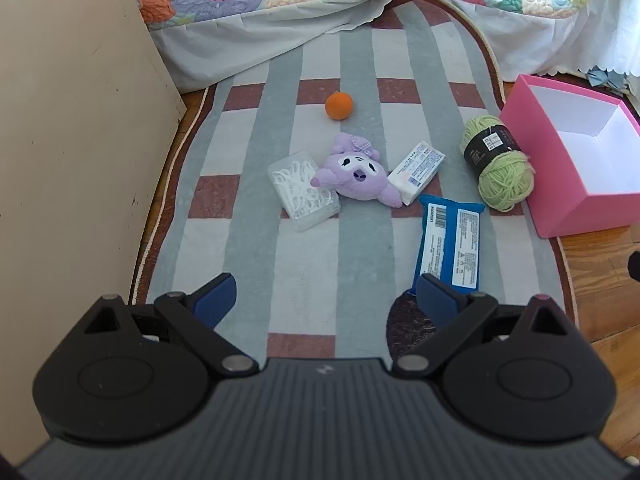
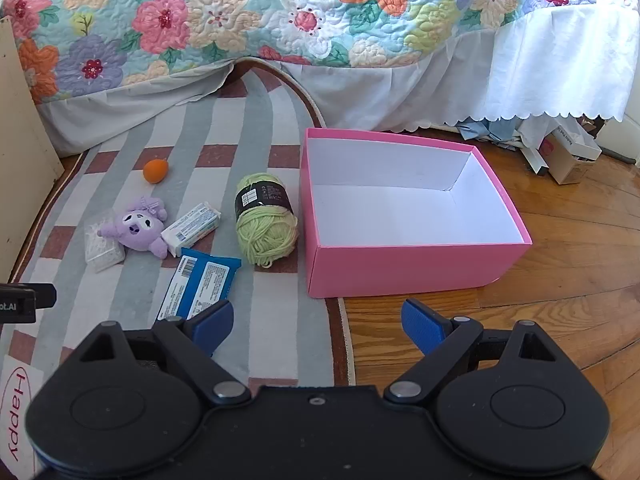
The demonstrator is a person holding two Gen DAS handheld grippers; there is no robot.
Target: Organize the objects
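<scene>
Pink box [image 2: 404, 268] sits empty beside green yarn [image 2: 266, 232] on the striped rug [image 1: 304, 264]; left tongs [image 1: 326, 300] and right tongs [image 2: 318, 320] both hover spread, gripping nothing.

Box mouth: the pink box [image 2: 404, 268] stands open-topped and empty, clear from above.
Rug middle: the orange [image 1: 339, 106] sits alone at 12 o'clock, bare rug [image 1: 312, 264] all round.
Cluster: clear case [image 1: 303, 190], plush [image 1: 356, 174] and white pack [image 1: 416, 172] touch; no gap.
Right side: yarn [image 2: 266, 220] is just beside the box wall, perhaps touching.
Edges: board [image 1: 76, 160] at 9 o'clock, bedspread [image 2: 280, 20] at 12.
</scene>
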